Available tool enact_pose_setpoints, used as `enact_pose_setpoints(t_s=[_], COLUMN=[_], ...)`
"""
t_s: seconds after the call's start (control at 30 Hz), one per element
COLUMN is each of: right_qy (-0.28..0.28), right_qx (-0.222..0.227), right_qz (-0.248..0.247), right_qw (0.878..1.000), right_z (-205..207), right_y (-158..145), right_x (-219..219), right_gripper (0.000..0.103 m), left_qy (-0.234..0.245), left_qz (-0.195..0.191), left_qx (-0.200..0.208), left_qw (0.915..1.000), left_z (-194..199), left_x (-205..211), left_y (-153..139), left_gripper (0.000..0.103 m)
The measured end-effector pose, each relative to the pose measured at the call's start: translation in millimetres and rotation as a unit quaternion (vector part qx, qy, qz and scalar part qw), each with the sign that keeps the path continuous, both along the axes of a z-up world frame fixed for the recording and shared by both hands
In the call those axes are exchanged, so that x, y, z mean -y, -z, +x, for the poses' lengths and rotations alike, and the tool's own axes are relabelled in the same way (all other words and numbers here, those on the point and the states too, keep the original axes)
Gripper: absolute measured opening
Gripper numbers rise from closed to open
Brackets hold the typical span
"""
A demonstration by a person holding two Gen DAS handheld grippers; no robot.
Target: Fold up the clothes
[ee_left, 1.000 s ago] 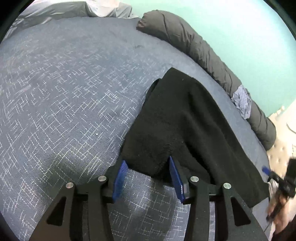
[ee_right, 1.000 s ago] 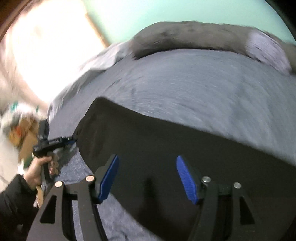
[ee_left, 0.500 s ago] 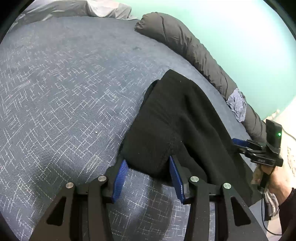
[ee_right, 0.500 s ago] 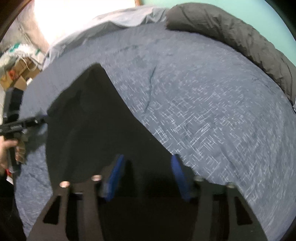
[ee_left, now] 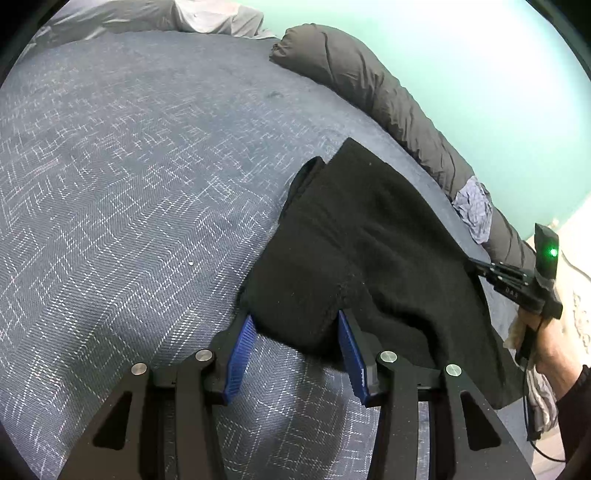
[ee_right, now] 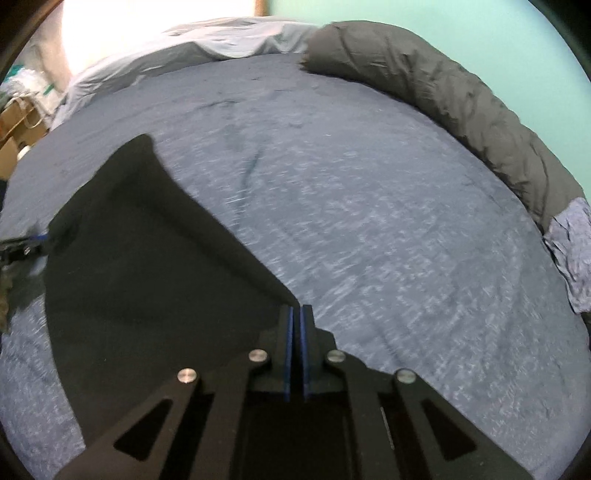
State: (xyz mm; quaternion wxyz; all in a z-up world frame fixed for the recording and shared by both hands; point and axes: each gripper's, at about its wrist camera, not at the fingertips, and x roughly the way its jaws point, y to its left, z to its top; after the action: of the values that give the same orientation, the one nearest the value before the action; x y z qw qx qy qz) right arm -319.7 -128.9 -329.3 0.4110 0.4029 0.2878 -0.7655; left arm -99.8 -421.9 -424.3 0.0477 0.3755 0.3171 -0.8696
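A wide bed covered in a blue-grey woven bedspread with a fine white broken-line pattern (ee_left: 129, 192) fills most of both views. Behind it stands a plain pale mint-green wall (ee_left: 461, 74), and in the right wrist view a bright, washed-out window (ee_right: 147, 33) glows at the upper left, with brown cardboard boxes (ee_right: 14, 125) below it at the room's edge. Along the far side of the bed, against the wall, lies a long rolled dark grey quilted duvet (ee_left: 388, 99); a rumpled light grey sheet (ee_left: 207, 16) sits at the head end, and a small crumpled pale blue-grey cloth (ee_left: 474, 210) rests on the roll.

The black fleecy garment (ee_left: 369, 258) lies spread on the bedspread, near the front edge of the bed, one layer folded over another.

The left gripper (ee_left: 295, 332) has its blue ribbed pads standing partway apart, with a lower corner of the garment between them; whether the pads press on it cannot be told. The right gripper (ee_right: 296, 317) has just been closing, and its blue pads are now nearly together, pinching the garment's edge at a corner. The person's hand (ee_left: 539, 336) holds its handle, where a green light (ee_left: 553, 252) shines. Small white lettering on that gripper is too tiny to read.
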Motion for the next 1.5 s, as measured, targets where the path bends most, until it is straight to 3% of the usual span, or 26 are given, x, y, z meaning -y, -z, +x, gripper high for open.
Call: enact_pose_setpoints(t_s=[0.17,0.3,0.37,0.4,0.63,0.87,1.1,1.3,1.37,1.4,1.47,1.5], right_qy=[0.007,0.039,0.052,0.049,0.044,0.012,0.025,0.006,0.016,0.020,0.039,0.045], right_qx=[0.020,0.018,-0.006,-0.012,0.053,0.047,0.004,-0.060,-0.059,-0.059,-0.041,-0.042], right_qz=[0.030,0.018,0.017,0.014,-0.074,-0.024,-0.003,0.039,0.036,0.034,0.006,-0.002], right_qw=[0.999,0.999,0.999,0.999,0.995,0.999,1.000,0.997,0.997,0.997,0.998,0.998], right_z=[-4,-6,3,10,89,158,173,186,179,176,163,159], right_y=[15,7,-4,-9,-33,1,21,27,26,26,19,16], right_x=[4,-9,-16,-20,-68,-60,-48,-39,-40,-40,-48,-52], right_gripper=[0.003,0.005,0.029,0.033,0.042,0.043,0.043,0.045,0.036,0.025,0.013,0.012], left_qy=[0.001,-0.002,-0.004,-0.005,-0.009,-0.023,-0.025,-0.023,-0.021,-0.021,-0.020,-0.020], left_qz=[0.003,0.010,0.014,0.016,0.027,0.042,0.045,0.041,0.037,0.037,0.037,0.035], left_qx=[-0.002,-0.004,-0.004,-0.004,-0.007,-0.013,-0.013,-0.011,-0.011,-0.011,-0.011,-0.012], left_qw=[1.0000,0.9999,0.9999,0.9999,0.9996,0.9987,0.9986,0.9989,0.9990,0.9990,0.9990,0.9991], left_z=[-1,-1,-2,-3,-4,-2,-3,-6,-6,-6,-6,-6], left_x=[3,4,5,5,7,8,9,7,7,7,8,8], left_y=[2,4,4,4,4,3,5,4,4,4,5,5], left_gripper=[0.048,0.049,0.049,0.049,0.049,0.050,0.051,0.051,0.051,0.051,0.051,0.051])
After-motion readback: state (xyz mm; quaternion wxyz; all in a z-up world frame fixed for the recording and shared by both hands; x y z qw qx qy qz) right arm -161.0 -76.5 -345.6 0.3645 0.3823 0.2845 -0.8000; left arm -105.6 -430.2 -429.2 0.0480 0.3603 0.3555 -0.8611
